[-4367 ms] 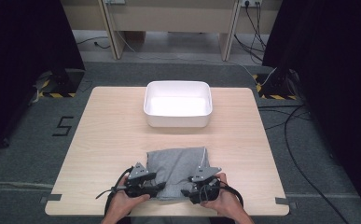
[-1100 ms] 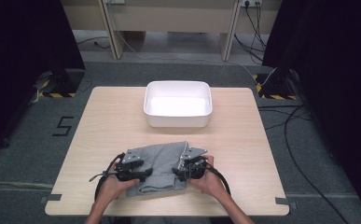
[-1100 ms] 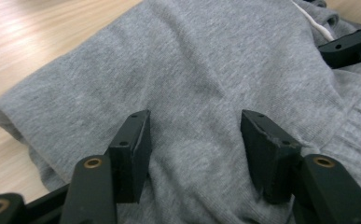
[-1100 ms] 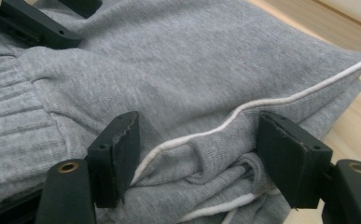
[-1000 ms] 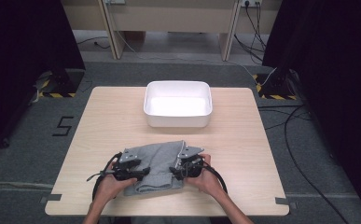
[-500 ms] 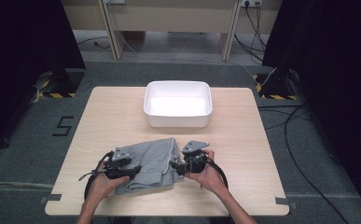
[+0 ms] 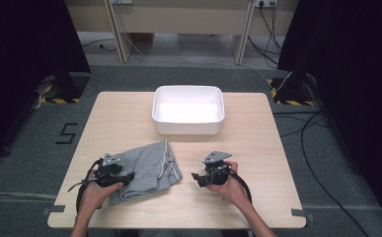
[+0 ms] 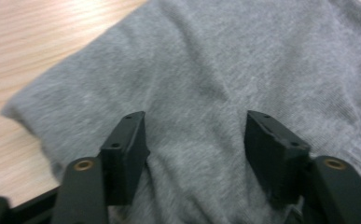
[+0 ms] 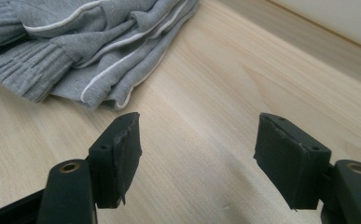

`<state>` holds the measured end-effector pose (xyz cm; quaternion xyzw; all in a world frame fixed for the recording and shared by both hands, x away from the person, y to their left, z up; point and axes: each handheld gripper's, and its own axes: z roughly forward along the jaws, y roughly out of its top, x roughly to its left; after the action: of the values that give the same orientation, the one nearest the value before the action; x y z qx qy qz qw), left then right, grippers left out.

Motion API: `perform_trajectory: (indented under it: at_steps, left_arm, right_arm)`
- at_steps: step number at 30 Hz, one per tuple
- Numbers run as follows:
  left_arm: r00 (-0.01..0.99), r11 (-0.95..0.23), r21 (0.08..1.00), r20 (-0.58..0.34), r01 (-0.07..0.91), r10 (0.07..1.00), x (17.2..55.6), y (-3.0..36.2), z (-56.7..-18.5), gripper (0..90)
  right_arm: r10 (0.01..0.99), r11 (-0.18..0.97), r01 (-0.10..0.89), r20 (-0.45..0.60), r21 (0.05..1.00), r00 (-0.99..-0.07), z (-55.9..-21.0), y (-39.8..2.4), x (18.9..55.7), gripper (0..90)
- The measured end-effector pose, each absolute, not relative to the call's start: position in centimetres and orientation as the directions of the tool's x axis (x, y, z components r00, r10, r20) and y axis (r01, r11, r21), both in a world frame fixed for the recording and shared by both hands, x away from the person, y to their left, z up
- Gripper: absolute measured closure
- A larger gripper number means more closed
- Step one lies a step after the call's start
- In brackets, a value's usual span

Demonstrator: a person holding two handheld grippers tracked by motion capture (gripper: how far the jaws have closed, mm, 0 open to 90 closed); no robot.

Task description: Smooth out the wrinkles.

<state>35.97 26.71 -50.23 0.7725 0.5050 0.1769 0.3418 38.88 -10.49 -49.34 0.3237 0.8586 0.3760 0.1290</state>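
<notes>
— Since a second ago we've slid the folded grey garment (image 7: 148, 169) leftward; our right gripper (image 7: 198, 178) has pulled away, jaws wide over bare table (image 7: 257, 148).

— And our left gripper (image 7: 127, 177)?

— Over the garment's near-left part, jaws just opening, fabric beneath them, nothing pinched.

We see a light wooden table (image 7: 129, 118) standing on grey carpet (image 7: 25, 163) — a dark 5 (image 7: 67, 133) is marked on the floor at its left. Black curtains (image 7: 25, 39) hang at both sides, yellow-black striped tape (image 7: 55, 100) lies at their feet, and cables (image 7: 322, 148) trail along the right — pale wooden furniture legs (image 7: 114, 27) stand behind.
</notes>
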Motion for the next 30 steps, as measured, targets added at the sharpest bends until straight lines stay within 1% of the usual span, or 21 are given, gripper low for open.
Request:
perform_trajectory:
  at_steps: [5,7,9,11,14,15,17,19,24,30]
  left_arm:
    - [0.470,-0.243,0.756,-0.097,0.608,0.877,35.1,25.4,-48.7,36.8]
    - [0.504,-0.248,0.777,-0.102,0.579,0.858,34.8,24.5,-48.0,35.9]
    - [0.543,-0.260,0.778,-0.121,0.571,0.831,34.3,23.2,-47.8,35.5]
    - [0.571,-0.290,0.774,-0.111,0.563,0.813,34.1,22.1,-48.1,35.4]
    - [0.585,-0.334,0.748,-0.088,0.573,0.806,34.2,20.9,-49.3,35.5]
    - [0.578,-0.323,0.744,-0.103,0.585,0.810,34.4,20.8,-50.0,35.0]
    - [0.565,-0.276,0.743,-0.163,0.609,0.809,34.6,21.3,-50.4,35.0]
    - [0.568,-0.266,0.738,-0.189,0.621,0.801,34.8,21.9,-50.4,35.7]
    - [0.594,-0.287,0.722,-0.209,0.630,0.777,34.9,23.3,-50.4,37.0]
    - [0.617,-0.332,0.693,-0.205,0.640,0.760,34.9,25.5,-50.0,37.2]
  right_arm:
    - [0.653,0.511,0.461,0.021,0.725,-0.757,-49.5,-10.5,38.9,31.9]
    - [0.652,0.511,0.462,0.023,0.725,-0.757,-49.4,-10.5,38.9,31.9]
    - [0.650,0.512,0.457,0.020,0.728,-0.760,-49.4,-10.5,38.9,31.9]
    - [0.649,0.513,0.456,0.019,0.728,-0.760,-49.4,-10.5,38.9,31.9]
    - [0.650,0.513,0.459,0.021,0.725,-0.760,-49.4,-10.5,38.8,31.9]
    - [0.649,0.514,0.459,0.022,0.725,-0.761,-49.4,-10.5,38.8,31.9]
    - [0.650,0.514,0.462,0.023,0.723,-0.760,-49.5,-10.5,38.8,31.9]
    - [0.650,0.515,0.464,0.024,0.721,-0.759,-49.5,-10.5,38.8,31.9]
    - [0.654,0.517,0.469,0.023,0.716,-0.757,-49.6,-10.6,38.9,31.9]
    - [0.652,0.515,0.468,0.026,0.718,-0.758,-49.6,-10.7,38.9,31.9]
